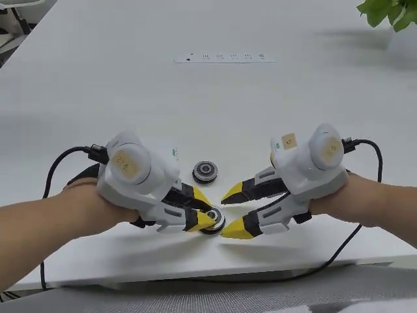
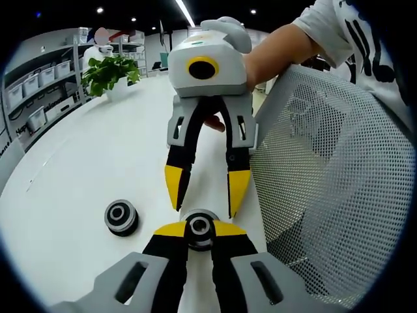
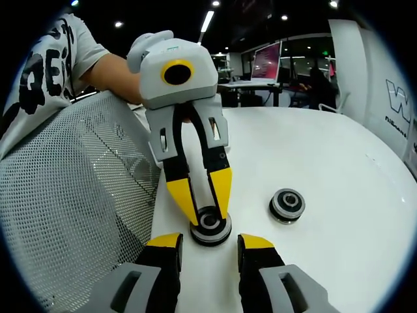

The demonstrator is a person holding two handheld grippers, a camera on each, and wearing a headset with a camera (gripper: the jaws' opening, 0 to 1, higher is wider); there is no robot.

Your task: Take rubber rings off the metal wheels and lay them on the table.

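Clamping the wheel (image 2: 199,229), left hand-held gripper (image 1: 204,210); right hand-held gripper (image 1: 225,216) agape, just beside it.

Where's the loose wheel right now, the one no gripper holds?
In the head view the loose wheel lies on the table, centre, just beyond the held wheel that the left gripper clamps.

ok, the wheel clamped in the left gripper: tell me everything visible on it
The wheel is small and round: a black rubber ring around a silvery metal hub with a dark centre hole. The ring is still on. It appears to lie flat on the white table, near the front edge. The left gripper pinches its rim between yellow-tipped jaws. The right gripper is open, with its tips close by and no visible contact.
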